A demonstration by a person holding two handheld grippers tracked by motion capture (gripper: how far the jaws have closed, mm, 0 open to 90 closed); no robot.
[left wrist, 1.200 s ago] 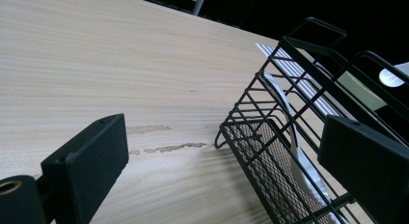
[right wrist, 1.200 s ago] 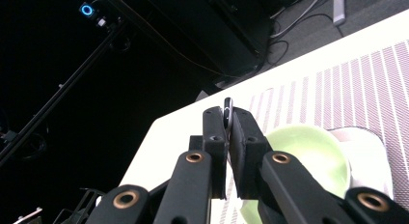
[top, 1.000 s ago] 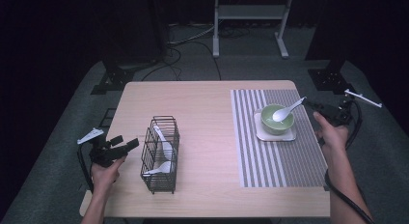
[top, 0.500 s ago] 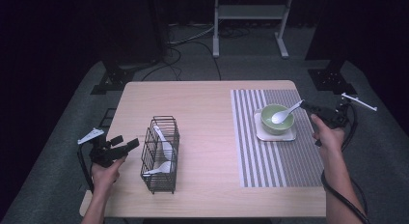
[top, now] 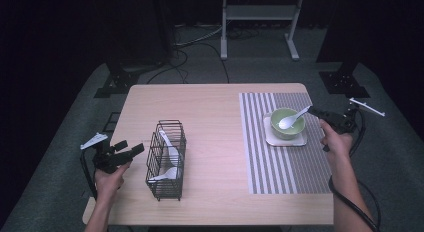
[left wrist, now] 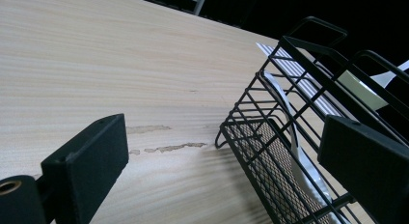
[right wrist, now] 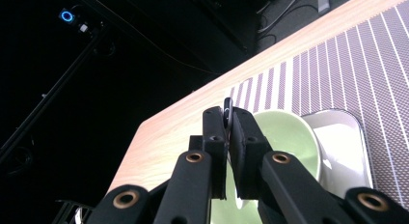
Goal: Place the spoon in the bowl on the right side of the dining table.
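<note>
White and glossy, the spoon (top: pixel 293 118) rests with its scoop in the green bowl (top: pixel 287 123), its handle slanting up over the rim toward the right gripper (top: pixel 320 112), whose jaws are pinched tight on the handle's end, seen edge-on in the right gripper view (right wrist: pixel 227 113). It looks like glazed ceramic or hard plastic: light, stiff, slick and likely to chip if dropped, so a firm hold far out on the flat handle seems the sound choice. The bowl sits on a pale square plate (top: pixel 300 139) on the striped placemat (top: pixel 270 162). Well apart, near the table's left side, stands a black wire basket (top: pixel 166 160) with two more white spoons (top: pixel 170 152) inside. The left gripper (top: pixel 131 151) waits just beside it, jaws wide and empty. The bowl's rim and the basket's upright wires are what could snag a lifted spoon
</note>
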